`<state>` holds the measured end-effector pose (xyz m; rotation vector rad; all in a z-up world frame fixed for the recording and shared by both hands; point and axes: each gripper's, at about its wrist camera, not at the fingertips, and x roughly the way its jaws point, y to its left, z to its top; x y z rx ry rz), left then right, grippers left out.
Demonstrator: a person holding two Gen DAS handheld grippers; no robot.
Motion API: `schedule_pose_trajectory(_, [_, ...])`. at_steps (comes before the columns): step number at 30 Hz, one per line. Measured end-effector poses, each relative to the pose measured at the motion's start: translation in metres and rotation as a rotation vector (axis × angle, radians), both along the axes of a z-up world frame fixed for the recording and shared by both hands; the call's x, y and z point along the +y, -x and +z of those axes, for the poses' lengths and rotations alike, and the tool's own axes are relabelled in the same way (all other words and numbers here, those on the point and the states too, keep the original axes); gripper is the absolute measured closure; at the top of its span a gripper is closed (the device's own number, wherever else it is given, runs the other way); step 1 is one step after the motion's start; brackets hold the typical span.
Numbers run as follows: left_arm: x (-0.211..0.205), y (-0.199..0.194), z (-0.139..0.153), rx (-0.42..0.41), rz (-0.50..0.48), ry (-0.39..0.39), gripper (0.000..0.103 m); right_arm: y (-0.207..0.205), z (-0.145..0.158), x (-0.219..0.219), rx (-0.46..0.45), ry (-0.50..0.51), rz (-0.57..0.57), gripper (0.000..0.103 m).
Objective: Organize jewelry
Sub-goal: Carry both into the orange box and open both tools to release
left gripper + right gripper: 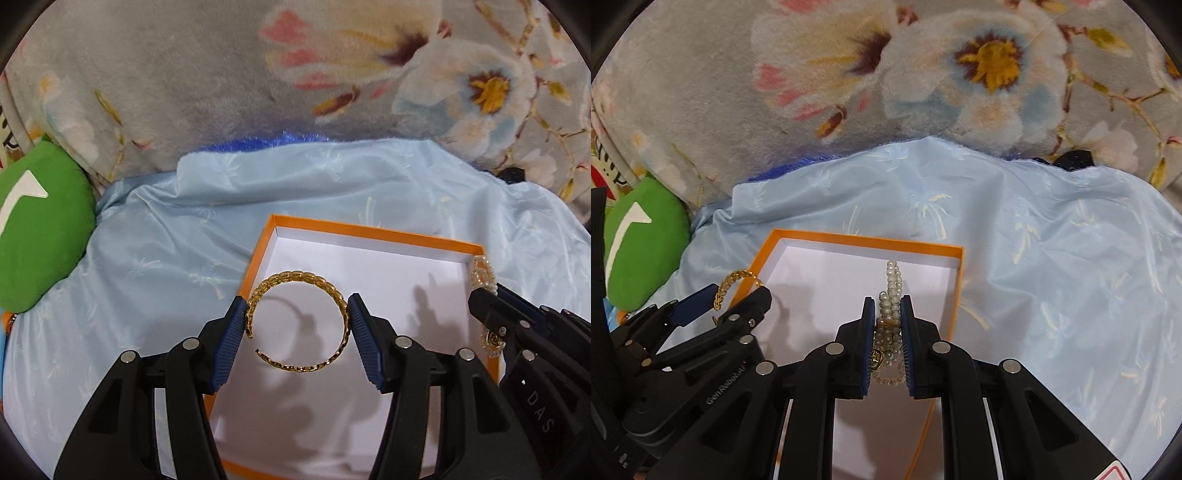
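Observation:
My left gripper (pixel 297 306) is shut on a gold chain bangle (pixel 295 284), its blue pads pressing both sides of the ring, held above the orange box (pixel 369 230) with a white inside. My right gripper (pixel 888 306) is shut on a pearl bracelet (pixel 894 280) with a small gold charm, held over the right half of the same box (pixel 868 242). In the left wrist view the right gripper (pixel 491 295) and the pearls (pixel 482 273) show at the box's right edge. In the right wrist view the left gripper (pixel 718 302) and bangle (pixel 738 277) show at the left.
The box rests on a wrinkled light blue satin cloth (pixel 166 240) (pixel 1052 258). A grey floral plush blanket (pixel 184 74) rises behind it. A green cushion (pixel 37 221) (pixel 642 240) lies at the left.

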<state>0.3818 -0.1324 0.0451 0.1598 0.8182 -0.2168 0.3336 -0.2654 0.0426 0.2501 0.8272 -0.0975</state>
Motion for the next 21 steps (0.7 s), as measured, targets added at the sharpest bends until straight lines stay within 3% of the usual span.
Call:
schedule_pose_trajectory(5, [-0.004, -0.02, -0.021, 0.039, 0.004, -0.004, 0.047, -0.022, -0.018, 0.004, 0.022, 0.021, 0.019, 0.087])
schedule_pose_trajectory(9, [-0.002, -0.02, -0.026, 0.036, -0.009, -0.008, 0.039, -0.023, -0.022, 0.006, 0.021, 0.044, 0.021, 0.074])
schedule_pose_trajectory(18, [0.047, 0.029, 0.001, -0.035, -0.029, 0.072, 0.013, 0.048, -0.018, 0.01, -0.022, -0.001, 0.074, 0.07])
schedule_pose_trajectory(21, [0.064, 0.035, -0.005, 0.008, -0.002, 0.073, 0.013, 0.067, -0.018, 0.024, -0.023, -0.002, 0.114, 0.073])
